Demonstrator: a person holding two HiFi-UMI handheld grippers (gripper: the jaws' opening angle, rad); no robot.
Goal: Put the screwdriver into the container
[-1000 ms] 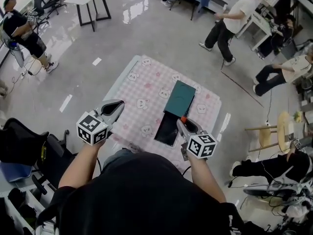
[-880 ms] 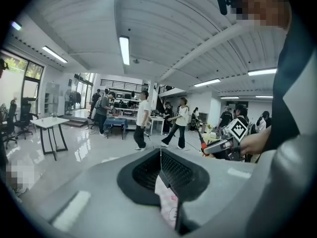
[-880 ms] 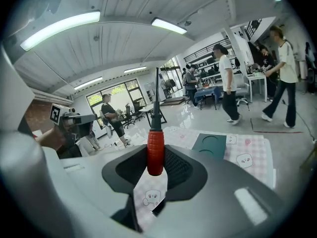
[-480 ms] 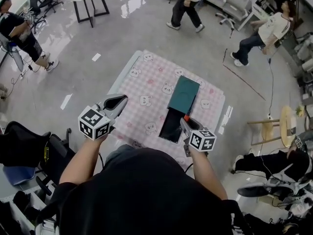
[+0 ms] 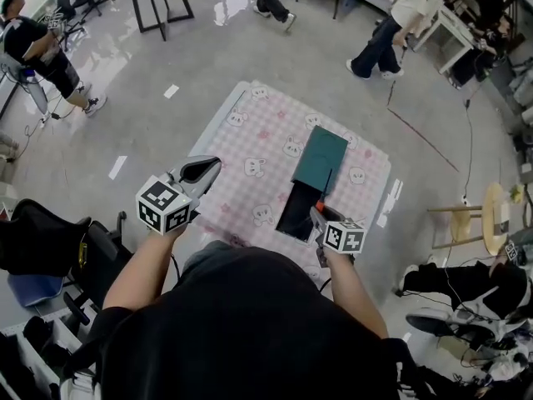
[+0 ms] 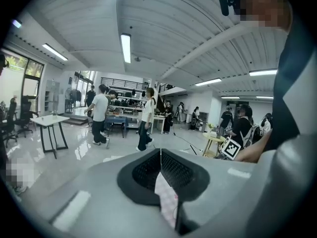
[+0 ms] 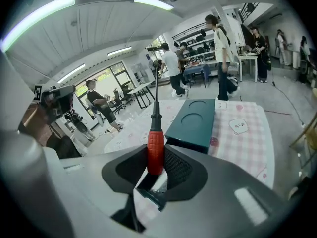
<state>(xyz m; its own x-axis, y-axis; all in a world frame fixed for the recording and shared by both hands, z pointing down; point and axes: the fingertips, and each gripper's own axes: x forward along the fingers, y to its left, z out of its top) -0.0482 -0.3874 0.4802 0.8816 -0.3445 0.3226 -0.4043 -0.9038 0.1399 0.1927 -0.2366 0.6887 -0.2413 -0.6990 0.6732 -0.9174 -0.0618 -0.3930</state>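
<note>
My right gripper (image 5: 317, 213) (image 7: 157, 158) is shut on the red handle of the screwdriver (image 7: 155, 150); its dark shaft points away from the jaws. The gripper hovers at the near right edge of the dark open container (image 5: 296, 212) on the pink checked cloth. A teal lid (image 5: 320, 160) (image 7: 194, 122) with two round recesses lies just beyond the container. My left gripper (image 5: 206, 167) (image 6: 159, 155) is shut with nothing in it, held above the cloth's left edge, apart from the container.
The cloth-covered table (image 5: 250, 140) is small, with grey floor all around. A wooden stool (image 5: 487, 215) stands to the right. A black chair (image 5: 50, 232) sits at the left. Several people walk or sit around the room's edges.
Both grippers keep about the same places relative to the table; the right one stays by the container with the screwdriver. The head view has shifted slightly and people in the background have walked on.
</note>
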